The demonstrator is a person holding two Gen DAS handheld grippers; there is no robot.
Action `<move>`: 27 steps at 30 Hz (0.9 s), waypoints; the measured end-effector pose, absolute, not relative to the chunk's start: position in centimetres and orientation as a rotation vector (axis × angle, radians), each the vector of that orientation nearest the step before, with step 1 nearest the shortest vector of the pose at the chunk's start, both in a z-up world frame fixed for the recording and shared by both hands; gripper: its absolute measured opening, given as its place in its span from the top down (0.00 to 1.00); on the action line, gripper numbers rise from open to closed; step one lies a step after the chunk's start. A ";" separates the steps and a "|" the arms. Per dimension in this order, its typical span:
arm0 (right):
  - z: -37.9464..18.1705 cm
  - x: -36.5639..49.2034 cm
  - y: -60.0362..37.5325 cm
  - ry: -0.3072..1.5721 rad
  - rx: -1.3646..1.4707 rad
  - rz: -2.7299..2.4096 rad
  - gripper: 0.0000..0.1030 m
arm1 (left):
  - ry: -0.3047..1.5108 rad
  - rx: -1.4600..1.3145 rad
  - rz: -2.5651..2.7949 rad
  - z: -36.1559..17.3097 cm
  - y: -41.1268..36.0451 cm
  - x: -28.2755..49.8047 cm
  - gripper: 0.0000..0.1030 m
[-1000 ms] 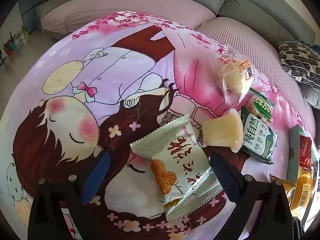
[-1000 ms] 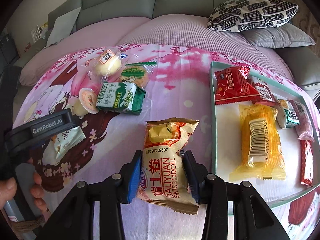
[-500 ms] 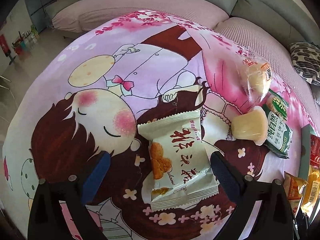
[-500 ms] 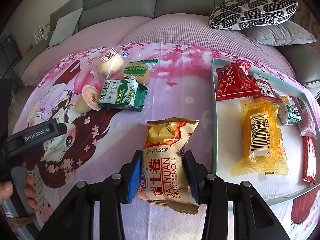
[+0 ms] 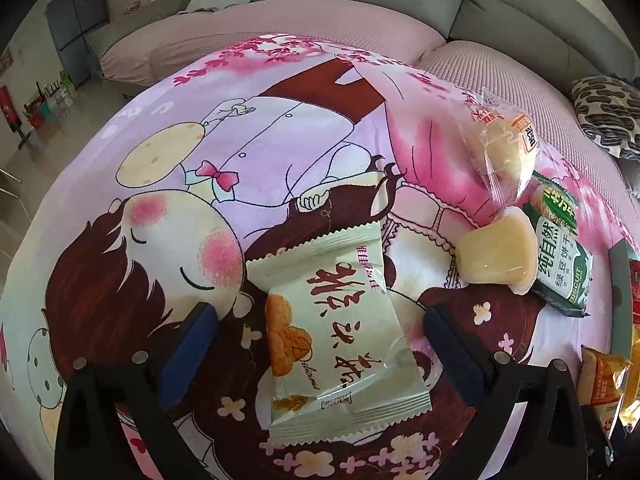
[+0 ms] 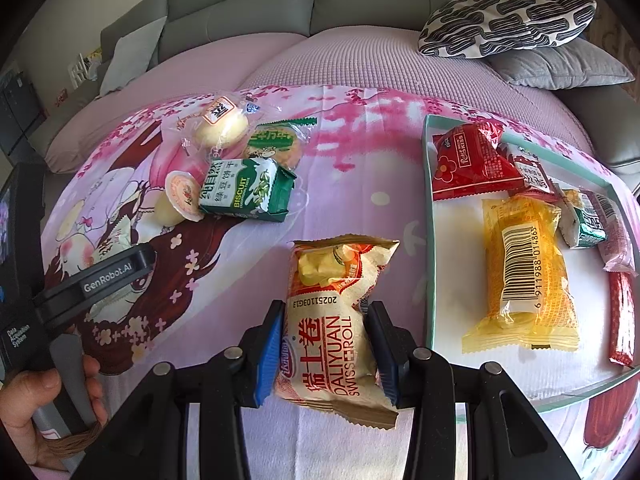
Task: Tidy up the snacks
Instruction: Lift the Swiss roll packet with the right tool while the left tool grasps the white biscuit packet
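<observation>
Two hand-held grippers work a bed spread with a pink cartoon blanket (image 5: 280, 128), each lined up on its own snack. Your right hand-held gripper (image 6: 326, 344) is clamped on the Swiss roll packet (image 6: 332, 320), blue pads pressed into both sides of its lower half so the wrapper buckles a little between them. The packet sits on the blanket just beside the left wall of the teal-rimmed tray (image 6: 429, 240), which already holds a red packet (image 6: 472, 164), a yellow packet (image 6: 524, 276) and a few smaller ones along the far side.

To finish this step well, lift the packet clear of the tray wall before you carry it across, and set it on the bare white floor of the tray nearest you, not on top of the yellow packet. Keep the squeeze light; the cake inside probably crushes easily.

Your left hand-held gripper (image 5: 316, 344) stands wide open, its pads well apart on either side of the pale green pastry packet (image 5: 340, 336), touching nothing. Bring it down squarely so both pads meet the packet's long edges together. A jelly cup (image 5: 496, 252) and green biscuit box (image 5: 564, 276) wait just beyond.
</observation>
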State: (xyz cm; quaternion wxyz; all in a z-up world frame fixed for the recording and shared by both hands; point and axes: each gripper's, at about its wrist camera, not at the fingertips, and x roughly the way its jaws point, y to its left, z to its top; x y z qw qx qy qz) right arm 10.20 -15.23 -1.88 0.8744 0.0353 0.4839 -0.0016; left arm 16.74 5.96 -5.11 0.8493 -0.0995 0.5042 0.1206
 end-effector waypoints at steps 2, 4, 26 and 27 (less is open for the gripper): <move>-1.9 10.2 -15.2 1.011 0.079 -0.002 0.57 | 1.051 -0.211 0.263 -5.1 6.0 16.4 0.00; -1.9 10.2 -15.3 1.012 0.082 -0.001 0.57 | 1.044 -0.196 0.272 -5.4 5.7 16.4 0.00; -1.7 10.1 -15.7 1.010 0.110 -0.009 0.57 | 1.043 -0.130 0.147 -3.3 3.4 15.4 0.47; -1.7 10.0 -15.7 1.008 0.111 -0.011 0.57 | 1.040 -0.136 0.143 -3.2 3.5 15.4 0.47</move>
